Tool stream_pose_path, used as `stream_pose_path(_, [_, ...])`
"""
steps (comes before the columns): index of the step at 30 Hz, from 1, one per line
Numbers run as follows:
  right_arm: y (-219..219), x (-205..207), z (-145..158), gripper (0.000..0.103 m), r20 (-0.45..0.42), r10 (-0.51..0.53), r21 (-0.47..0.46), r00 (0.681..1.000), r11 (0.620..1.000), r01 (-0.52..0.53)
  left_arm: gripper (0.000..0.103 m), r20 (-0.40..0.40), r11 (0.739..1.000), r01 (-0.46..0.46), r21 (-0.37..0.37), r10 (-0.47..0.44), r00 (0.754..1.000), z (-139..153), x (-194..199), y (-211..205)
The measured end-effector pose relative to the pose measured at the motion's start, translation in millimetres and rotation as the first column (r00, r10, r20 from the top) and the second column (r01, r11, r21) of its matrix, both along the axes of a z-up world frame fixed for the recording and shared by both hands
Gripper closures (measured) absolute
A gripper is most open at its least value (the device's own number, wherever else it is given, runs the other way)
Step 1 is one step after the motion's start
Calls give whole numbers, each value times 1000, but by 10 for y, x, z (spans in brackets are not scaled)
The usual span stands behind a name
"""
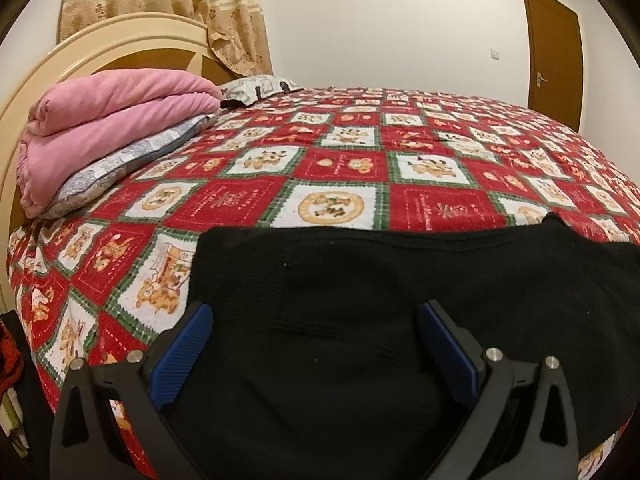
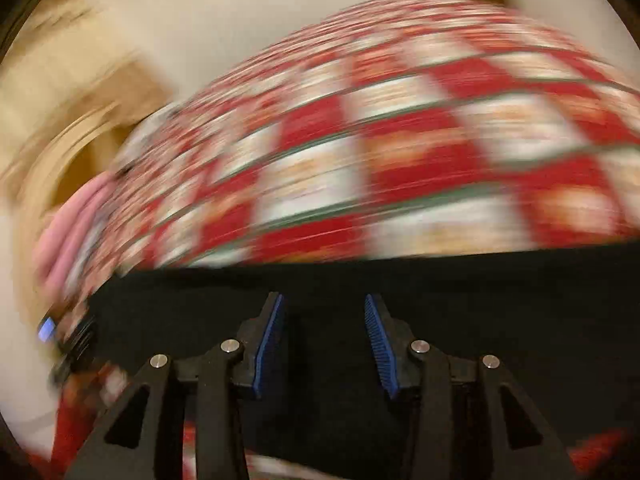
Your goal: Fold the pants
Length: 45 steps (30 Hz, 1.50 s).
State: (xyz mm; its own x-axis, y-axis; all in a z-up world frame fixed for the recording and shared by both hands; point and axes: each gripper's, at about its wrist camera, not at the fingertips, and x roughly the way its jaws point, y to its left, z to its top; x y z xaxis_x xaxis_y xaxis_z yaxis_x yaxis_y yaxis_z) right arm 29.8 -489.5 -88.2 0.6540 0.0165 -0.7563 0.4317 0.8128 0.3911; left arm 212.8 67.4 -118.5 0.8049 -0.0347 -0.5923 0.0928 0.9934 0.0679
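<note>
Left wrist view shows the left gripper [image 1: 316,312] spread wide above black knit pants [image 1: 400,300] lying flat on the quilted red-and-white checkered bedspread [image 1: 340,160] near a folded pink blanket [image 1: 112,120], while the blurred right gripper [image 2: 324,304] also gapes empty over the pants [image 2: 480,300].

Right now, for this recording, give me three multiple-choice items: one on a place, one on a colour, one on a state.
1. Where do the black pants lie?
A. on the bedspread
B. on the floor
C. over the door

2. What colour is the folded blanket by the headboard?
A. green
B. pink
C. black

3. How is the left gripper?
A. shut on the pants
B. shut on a pillow
C. open

Answers: 1 A, checked cloth shows around them; 2 B, it is plainly pink; 3 C, its blue pads stand wide apart.
</note>
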Motion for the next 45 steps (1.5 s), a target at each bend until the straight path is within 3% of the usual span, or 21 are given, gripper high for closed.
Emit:
stream_pose_path(2, [-477, -417, 73, 59, 63, -222, 70, 973, 974, 217, 0, -6, 1000, -8, 0, 8, 1000, 16, 0, -6])
stream_pose_path(4, [-794, -859, 134, 59, 109, -395, 128, 912, 916, 381, 0, -39, 999, -28, -16, 28, 999, 57, 10, 1])
stream_pose_path(6, [-879, -1073, 178, 59, 95, -429, 77, 898, 903, 423, 0, -69, 996, -64, -56, 60, 996, 110, -4, 9])
stream_pose_path(10, [-843, -1154, 136, 59, 7, -400, -45, 917, 916, 400, 0, -76, 986, -38, -162, 26, 997, 267, -137, -148])
stream_pose_path(12, [-850, -1134, 111, 59, -31, -390, -92, 920, 918, 386, 0, -63, 981, 32, -190, -45, 997, 380, -222, -397])
stream_pose_path(15, [-912, -1144, 12, 57, -113, -379, -155, 918, 920, 361, 0, -75, 975, 147, -167, -161, 984, 458, -296, -853])
stream_pose_path(17, [-953, -1124, -103, 53, -165, -357, -141, 920, 931, 336, 0, -78, 966, 221, -132, -232, 970, 484, -380, -1189])
stream_pose_path(18, [-934, -1108, -129, 45, -179, -359, -168, 916, 928, 331, 0, -79, 958, 263, -111, -273, 959, 481, -446, -1404])
stream_pose_path(23, [-826, -1069, -174, 37, -187, -320, -208, 929, 937, 281, 0, -126, 929, 354, -105, -366, 922, 375, -643, -1963])
stream_pose_path(27, [-709, -1057, -195, 37, -192, -300, -217, 935, 942, 258, 0, -202, 931, 352, -99, -365, 909, 184, -676, -2257])
stream_pose_path(29, [-640, -1046, -194, 39, -191, -277, -223, 942, 947, 233, 0, -221, 940, 335, -67, -342, 914, 110, -684, -2330])
stream_pose_path(33, [-586, -1016, -189, 60, -170, -236, -203, 957, 958, 200, 0, -168, 948, 319, -15, -317, 934, 91, -778, -2379])
stream_pose_path(42, [-595, -1002, -190, 60, -159, -233, -184, 959, 962, 203, 0, -147, 953, 301, -13, -300, 943, 57, -794, -2385])
stream_pose_path(44, [-594, -1010, -192, 66, -154, -232, -178, 961, 963, 204, 0, -142, 954, 299, -11, -297, 944, 53, -796, -2390])
stream_pose_path(45, [-593, -1016, -194, 73, -150, -230, -173, 962, 964, 204, 0, -140, 955, 298, -10, -296, 945, 52, -800, -2390])
